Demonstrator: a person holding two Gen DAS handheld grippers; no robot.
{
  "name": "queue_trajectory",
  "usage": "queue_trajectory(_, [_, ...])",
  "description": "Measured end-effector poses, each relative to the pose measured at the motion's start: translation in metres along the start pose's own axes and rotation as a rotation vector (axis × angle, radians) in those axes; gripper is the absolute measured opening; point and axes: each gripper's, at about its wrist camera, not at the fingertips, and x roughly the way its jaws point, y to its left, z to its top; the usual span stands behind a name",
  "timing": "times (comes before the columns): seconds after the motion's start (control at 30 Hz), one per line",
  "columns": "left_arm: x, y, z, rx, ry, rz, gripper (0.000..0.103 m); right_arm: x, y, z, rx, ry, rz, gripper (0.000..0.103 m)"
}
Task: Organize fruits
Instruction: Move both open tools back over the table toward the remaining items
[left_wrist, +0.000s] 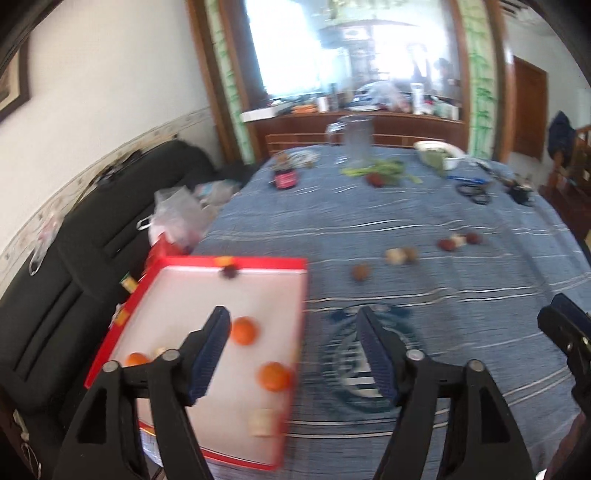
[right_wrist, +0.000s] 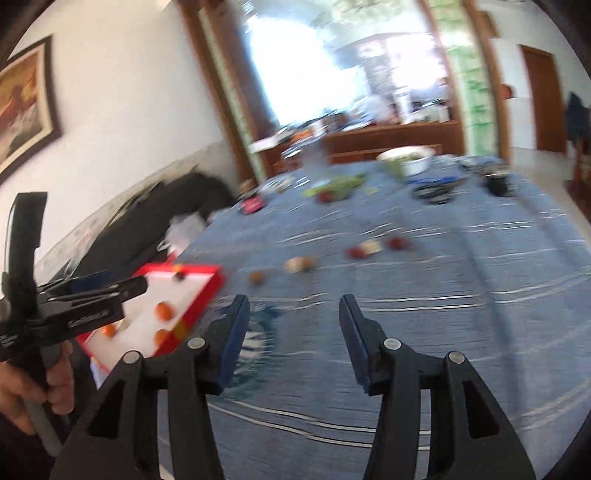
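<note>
Nearest to us, the left gripper (left_wrist: 291, 328) hangs over the near edge of the table with its jaws spread wide and nothing between them; its left finger sits above the tray, its right finger above a round printed emblem (left_wrist: 365, 362) on the blue striped tablecloth (left_wrist: 424, 206). The right gripper (right_wrist: 293, 314) is likewise wide apart and empty, held over bare cloth. In the right wrist view we also see a hand (right_wrist: 33, 391) gripping the left tool's handle at the lower left.

Just beyond the left gripper lies the red tray (left_wrist: 284, 263) with a white floor, at the table's left edge. In it we count three oranges (left_wrist: 243, 330), a pale chunk (left_wrist: 263, 422) near the front, and a small dark fruit (left_wrist: 229, 272) against the far wall.

Further out on the cloth, well apart from the tray, a loose row of small fruits runs rightward: a brownish one (left_wrist: 360, 272), then a pale piece (left_wrist: 394, 255) touching a darker one, then reddish ones (left_wrist: 445, 243) around another pale bit. Both views are blurred, so we cannot name them.

At the far end stand a clear pitcher (left_wrist: 356, 138), green stalks (left_wrist: 380, 170), a white bowl (left_wrist: 439, 151) and a small red pack (left_wrist: 285, 180). A black sofa (left_wrist: 74, 258) lies to the left.
</note>
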Motion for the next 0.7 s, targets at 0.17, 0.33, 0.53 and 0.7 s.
queue_trajectory(0.17, [-0.033,-0.057,0.008,0.085,-0.045,-0.077,0.075,-0.057,-0.053,0.002,0.068,-0.086,-0.101,0.056])
queue_trajectory(0.33, [-0.070,-0.103,0.014,0.174,-0.114,-0.134,0.080,-0.121,-0.092,0.001,0.099,-0.200,-0.217,0.063])
queue_trajectory(0.53, [-0.097,-0.129,0.015,0.247,-0.172,-0.198,0.080,-0.167,-0.127,0.001,0.158,-0.286,-0.305,0.065])
queue_trajectory(0.7, [-0.099,-0.111,0.031,0.222,-0.206,-0.178,0.080,-0.171,-0.142,0.014,0.189,-0.288,-0.303,0.065])
